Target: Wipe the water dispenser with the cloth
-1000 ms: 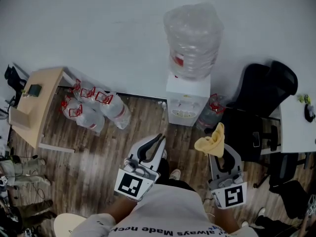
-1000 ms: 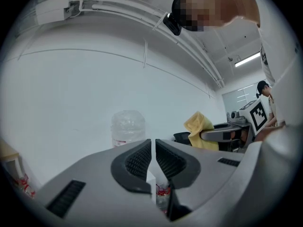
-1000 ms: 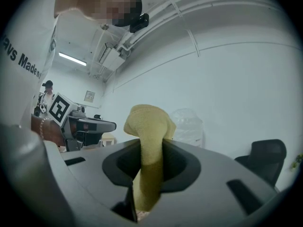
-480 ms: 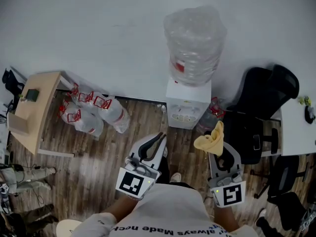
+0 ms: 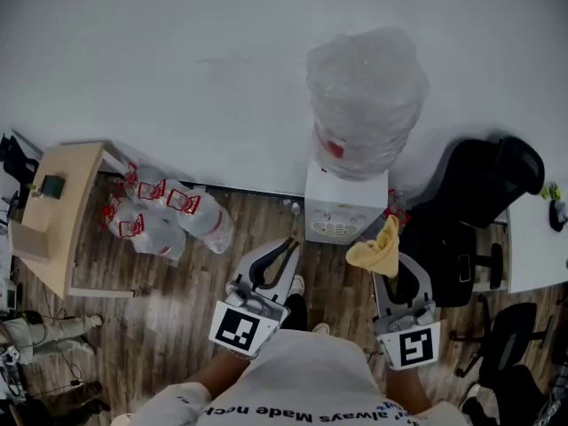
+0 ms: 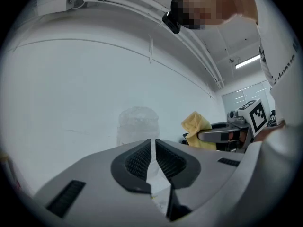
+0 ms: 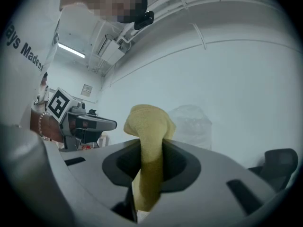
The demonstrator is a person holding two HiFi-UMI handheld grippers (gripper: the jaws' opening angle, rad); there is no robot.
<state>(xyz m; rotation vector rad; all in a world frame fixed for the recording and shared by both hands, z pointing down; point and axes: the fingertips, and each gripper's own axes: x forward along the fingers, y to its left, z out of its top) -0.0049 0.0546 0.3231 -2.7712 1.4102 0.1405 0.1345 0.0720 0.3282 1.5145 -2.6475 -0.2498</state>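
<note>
**Desk:** None of the wiping done yet?

**Operator:** None that I can see. My right gripper (image 5: pixel 395 278) pinches the yellow cloth (image 5: pixel 380 248), held up short of the dispenser (image 5: pixel 344 204) against the wall ahead. My left gripper (image 5: pixel 286 248) is pressed together on nothing.

**Desk:** What's left?

**Operator:** All of it, I judge: close in, then wipe.

head: steeply down | gripper views: forward, toward wall | shared: probably water dispenser (image 5: pixel 344 204)
</note>
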